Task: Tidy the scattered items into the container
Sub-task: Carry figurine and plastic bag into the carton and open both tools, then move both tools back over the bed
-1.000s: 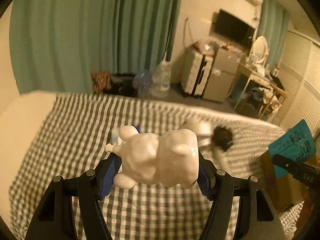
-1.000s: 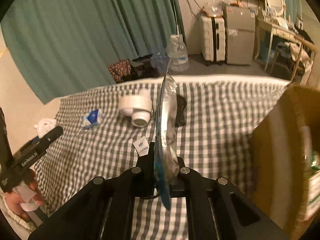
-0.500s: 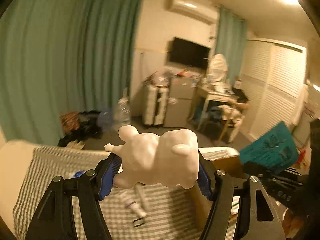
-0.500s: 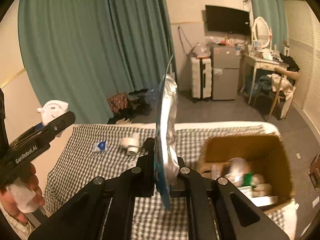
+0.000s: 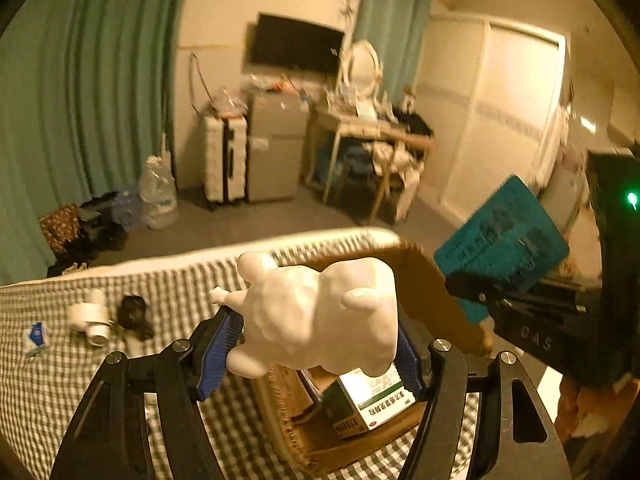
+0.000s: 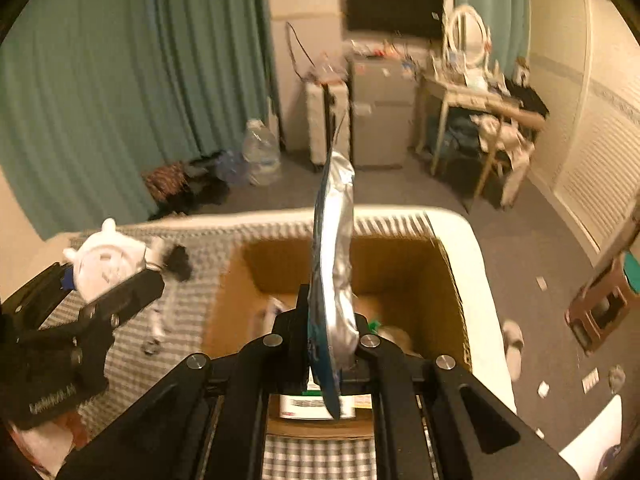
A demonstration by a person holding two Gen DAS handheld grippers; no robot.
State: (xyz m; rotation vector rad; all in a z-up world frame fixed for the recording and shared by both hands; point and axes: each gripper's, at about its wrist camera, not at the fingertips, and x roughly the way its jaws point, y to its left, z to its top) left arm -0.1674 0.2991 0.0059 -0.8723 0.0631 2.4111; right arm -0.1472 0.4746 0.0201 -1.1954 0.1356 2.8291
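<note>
Left gripper (image 5: 316,344): fingers clamped on white figurine (image 5: 316,316), frame centre. Right gripper (image 6: 332,336): fingers clamped on foil pouch (image 6: 334,264), above cardboard box (image 6: 452,280).

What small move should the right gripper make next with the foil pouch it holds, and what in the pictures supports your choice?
Probably lower a little and open. The right gripper is shut on the foil pouch, which hangs edge-on directly above the open cardboard box. The box already holds items, so releasing here should likely drop the pouch inside.
</note>
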